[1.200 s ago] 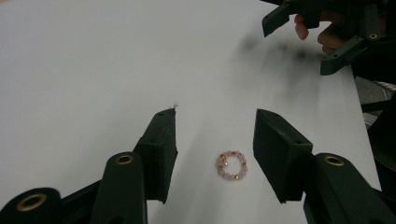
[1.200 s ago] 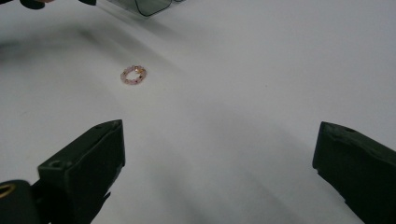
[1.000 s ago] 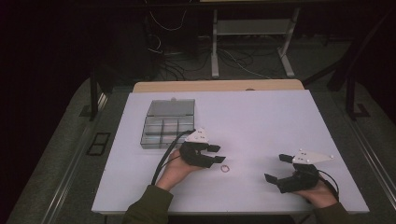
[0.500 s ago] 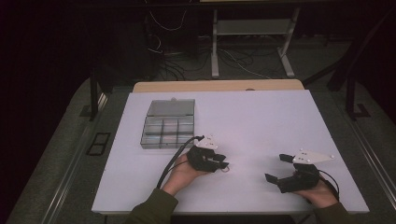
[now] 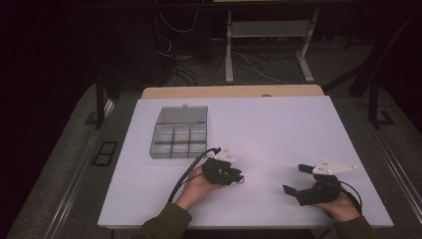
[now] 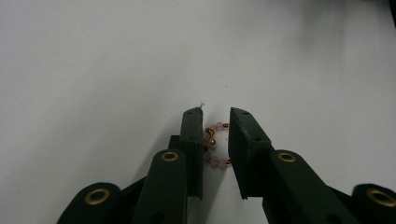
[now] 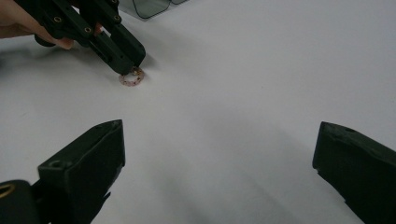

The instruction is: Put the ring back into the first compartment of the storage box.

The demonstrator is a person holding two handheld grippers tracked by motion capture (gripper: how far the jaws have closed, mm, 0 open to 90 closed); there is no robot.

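Note:
A small bracelet of pink and gold beads [image 6: 213, 140] lies on the white table [image 5: 278, 129]. My left gripper [image 6: 215, 113] points down at it, and its jaws have just been closing. The bracelet sits between the pads, touched on both sides and squeezed narrow. In the high view the left gripper [image 5: 238, 178] is at the table's front middle. The right gripper view shows the bracelet [image 7: 132, 79] under the left gripper's tips [image 7: 127, 64]. My right gripper [image 5: 293, 179] rests wide open at the front right with nothing between its jaws [image 7: 219, 128].
A clear plastic compartment box [image 5: 179, 134] with its lid folded back stands at the left rear of the table, behind the left hand. A black cable [image 5: 186, 174] trails from the left gripper toward the front edge. Dark floor, cables and a stand lie beyond the table.
The left gripper came down to the right over the bracelet and its jaws narrowed around it. The right gripper stayed where it was.

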